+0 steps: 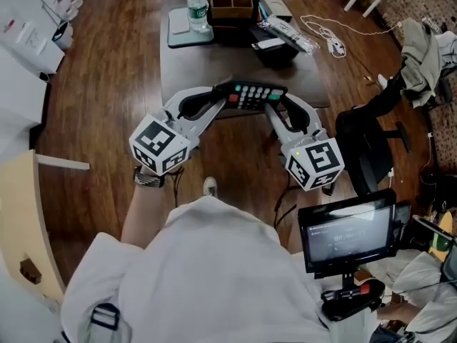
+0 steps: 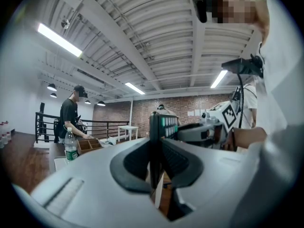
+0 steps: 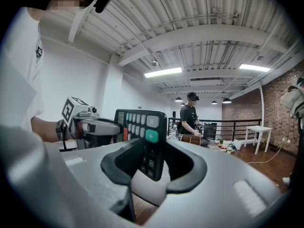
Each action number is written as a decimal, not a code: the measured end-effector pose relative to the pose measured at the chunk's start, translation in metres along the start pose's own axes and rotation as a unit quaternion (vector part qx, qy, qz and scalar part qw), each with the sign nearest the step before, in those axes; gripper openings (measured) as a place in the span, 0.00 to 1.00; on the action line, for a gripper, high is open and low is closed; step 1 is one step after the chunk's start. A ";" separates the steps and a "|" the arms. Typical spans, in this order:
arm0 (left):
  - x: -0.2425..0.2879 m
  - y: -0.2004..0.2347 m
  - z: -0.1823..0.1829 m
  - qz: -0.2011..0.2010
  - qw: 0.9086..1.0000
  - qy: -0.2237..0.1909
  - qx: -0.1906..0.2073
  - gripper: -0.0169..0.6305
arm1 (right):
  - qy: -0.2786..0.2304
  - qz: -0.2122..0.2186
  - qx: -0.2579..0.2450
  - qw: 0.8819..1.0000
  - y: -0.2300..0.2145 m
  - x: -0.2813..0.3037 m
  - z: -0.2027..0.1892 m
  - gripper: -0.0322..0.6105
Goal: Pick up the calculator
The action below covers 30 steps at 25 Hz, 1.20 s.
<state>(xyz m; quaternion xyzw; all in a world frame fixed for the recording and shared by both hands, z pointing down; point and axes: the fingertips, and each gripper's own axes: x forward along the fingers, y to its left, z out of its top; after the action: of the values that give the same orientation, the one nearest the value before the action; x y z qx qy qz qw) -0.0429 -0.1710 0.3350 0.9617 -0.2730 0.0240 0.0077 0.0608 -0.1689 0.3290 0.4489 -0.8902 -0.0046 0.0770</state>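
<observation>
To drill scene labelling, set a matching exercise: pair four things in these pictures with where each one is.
Things:
1. black calculator with coloured keys
2. clear plastic water bottle
3. brown wooden compartment box
4. black office chair

Places:
A. on the wooden floor, right of the dark table
B. gripped at its ends by the left tool and the right tool
C. upright on the table, left of the box
D. at the table's far end, right of the bottle

Pairs: 1-B, 2-C, 3-D, 4-A
</observation>
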 end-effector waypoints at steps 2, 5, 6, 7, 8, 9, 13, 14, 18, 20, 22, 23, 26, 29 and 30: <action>-0.003 -0.017 0.001 0.002 1.000 0.000 -0.002 0.12 | -0.001 0.001 0.000 1.000 0.004 -0.017 -0.001 0.27; -0.009 -0.045 0.000 0.005 1.000 -0.005 -0.010 0.11 | -0.003 0.004 -0.003 1.000 0.012 -0.043 -0.002 0.27; -0.012 -0.053 -0.002 0.006 1.000 -0.006 -0.012 0.11 | -0.004 0.005 -0.005 1.000 0.015 -0.051 -0.003 0.27; -0.014 -0.061 -0.003 0.008 1.000 -0.007 -0.013 0.11 | -0.006 0.006 -0.007 1.000 0.018 -0.059 -0.004 0.27; -0.017 -0.069 -0.004 0.009 1.000 -0.007 -0.013 0.11 | -0.007 0.007 -0.008 1.000 0.022 -0.066 -0.006 0.27; -0.020 -0.077 -0.005 0.010 1.000 -0.007 -0.012 0.11 | -0.008 0.007 -0.008 1.000 0.025 -0.073 -0.008 0.27; -0.033 -0.109 -0.003 0.011 1.000 -0.008 -0.001 0.11 | -0.017 0.012 -0.010 1.000 0.042 -0.105 -0.008 0.27; -0.038 -0.119 -0.001 0.011 1.000 -0.009 0.001 0.12 | -0.019 0.013 -0.011 1.000 0.047 -0.114 -0.006 0.27; -0.056 -0.158 0.004 0.012 1.000 -0.012 0.002 0.12 | -0.024 0.014 -0.013 1.000 0.067 -0.152 -0.003 0.27; -0.064 -0.177 0.003 0.012 1.000 -0.010 0.000 0.12 | -0.023 0.014 -0.012 1.000 0.077 -0.171 -0.005 0.27; -0.070 -0.196 0.001 0.012 1.000 -0.008 -0.003 0.12 | -0.022 0.014 -0.009 1.000 0.085 -0.189 -0.008 0.27; -0.074 -0.205 0.000 0.012 1.000 -0.007 -0.004 0.12 | -0.021 0.014 -0.009 1.000 0.090 -0.198 -0.010 0.27; -0.088 -0.234 0.000 0.015 1.000 -0.005 -0.004 0.12 | -0.021 0.016 -0.008 1.000 0.106 -0.224 -0.011 0.27; -0.107 -0.269 0.003 0.019 1.000 -0.007 -0.003 0.12 | -0.025 0.021 -0.013 0.999 0.128 -0.257 -0.010 0.27; -0.113 -0.281 0.004 0.020 1.000 -0.009 -0.002 0.12 | -0.028 0.022 -0.016 0.999 0.134 -0.269 -0.009 0.27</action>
<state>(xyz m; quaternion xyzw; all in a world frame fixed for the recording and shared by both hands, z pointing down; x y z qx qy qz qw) 0.0090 0.1273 0.3248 0.9561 -0.2924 0.0150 0.0067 0.1128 0.1270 0.3126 0.4278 -0.9014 -0.0294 0.0597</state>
